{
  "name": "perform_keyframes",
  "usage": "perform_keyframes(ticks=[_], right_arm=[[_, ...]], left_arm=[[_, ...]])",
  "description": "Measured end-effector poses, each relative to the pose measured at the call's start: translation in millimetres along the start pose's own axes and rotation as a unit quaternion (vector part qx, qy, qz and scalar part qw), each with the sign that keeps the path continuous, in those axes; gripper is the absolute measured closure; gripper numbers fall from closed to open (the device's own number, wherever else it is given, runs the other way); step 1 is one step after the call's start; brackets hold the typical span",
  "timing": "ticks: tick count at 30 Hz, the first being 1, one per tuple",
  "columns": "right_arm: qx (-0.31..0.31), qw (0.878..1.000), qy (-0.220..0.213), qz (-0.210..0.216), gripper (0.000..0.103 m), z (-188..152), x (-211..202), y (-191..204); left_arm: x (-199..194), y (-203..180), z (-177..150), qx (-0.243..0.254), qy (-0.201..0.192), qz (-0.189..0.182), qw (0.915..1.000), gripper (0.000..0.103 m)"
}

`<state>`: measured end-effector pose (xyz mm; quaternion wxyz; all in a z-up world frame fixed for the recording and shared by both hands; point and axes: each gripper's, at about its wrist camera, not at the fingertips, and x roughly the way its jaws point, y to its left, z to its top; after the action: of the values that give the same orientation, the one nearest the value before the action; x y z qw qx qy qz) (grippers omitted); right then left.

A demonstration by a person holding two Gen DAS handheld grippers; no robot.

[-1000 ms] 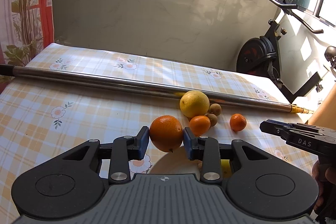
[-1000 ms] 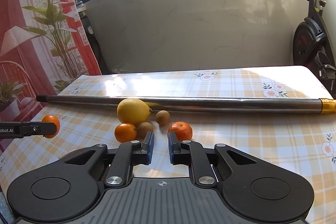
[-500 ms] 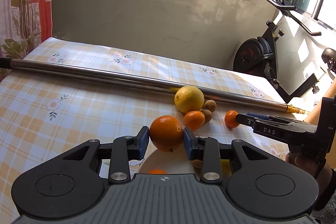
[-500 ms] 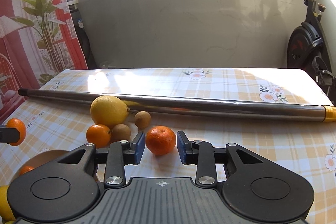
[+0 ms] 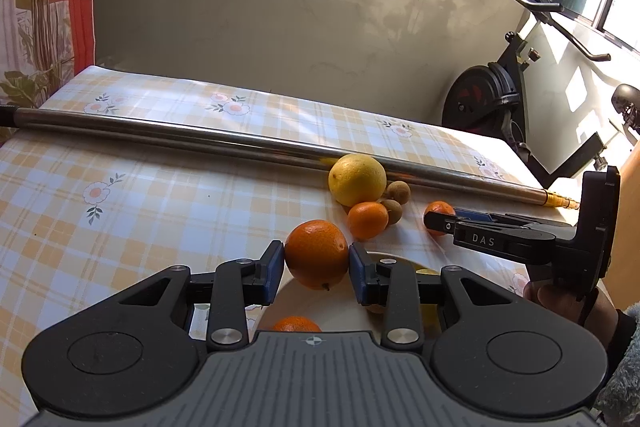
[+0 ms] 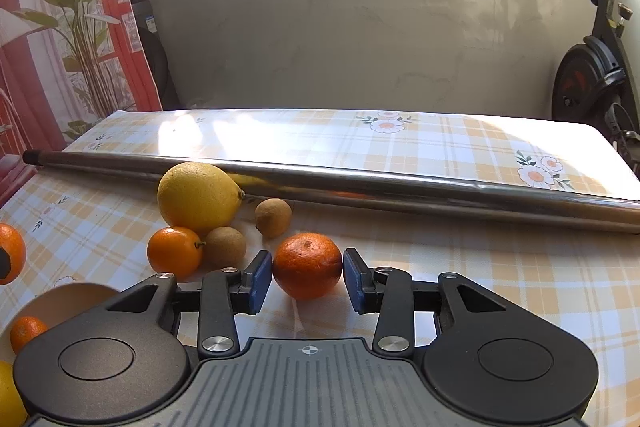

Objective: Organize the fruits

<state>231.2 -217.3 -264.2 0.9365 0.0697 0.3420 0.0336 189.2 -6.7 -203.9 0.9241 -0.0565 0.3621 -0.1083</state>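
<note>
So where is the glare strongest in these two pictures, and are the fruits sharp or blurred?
Right wrist view: sun flare at the top left, and a washed-out patch on the tablecloth behind the metal pole; the mandarin is sharp. Left wrist view: bright window at the far right, the orange is sharp, and the pole looks bent by the lens.

Landmark: metal pole (image 6: 360,183), lying across the table (image 6: 500,267) left to right. Lemon (image 6: 198,197) sits just in front of the pole, touching it. Two small round fruits in front of the pole: one (image 6: 273,217) right of the lemon, another (image 6: 225,246) nearer the camera. Small orange (image 6: 174,251) in front of the lemon, further from the pole. Mandarin (image 6: 307,265) on the table right of that cluster, between the right gripper (image 6: 307,277) pads (contact unclear). Bowl (image 6: 60,297) farthest from the pole, fruit inside; large orange (image 5: 316,254) above it in the left gripper (image 5: 316,269).
</note>
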Motion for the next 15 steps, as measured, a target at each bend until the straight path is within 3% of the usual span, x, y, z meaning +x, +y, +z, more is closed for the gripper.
perform_keyframes(ticks=[9, 15], right_arm=[[0.062, 0.998, -0.009, 0.028, 0.068, -8, -36, 1], [0.061, 0.997, -0.023, 0.041, 0.068, -21, -68, 17]], left_arm=[[-1, 0, -2, 0.003, 0.007, -0.009, 0.9999, 0.066], [-7, -1, -5, 0.006, 0.009, -0.01, 0.9999, 0.066]])
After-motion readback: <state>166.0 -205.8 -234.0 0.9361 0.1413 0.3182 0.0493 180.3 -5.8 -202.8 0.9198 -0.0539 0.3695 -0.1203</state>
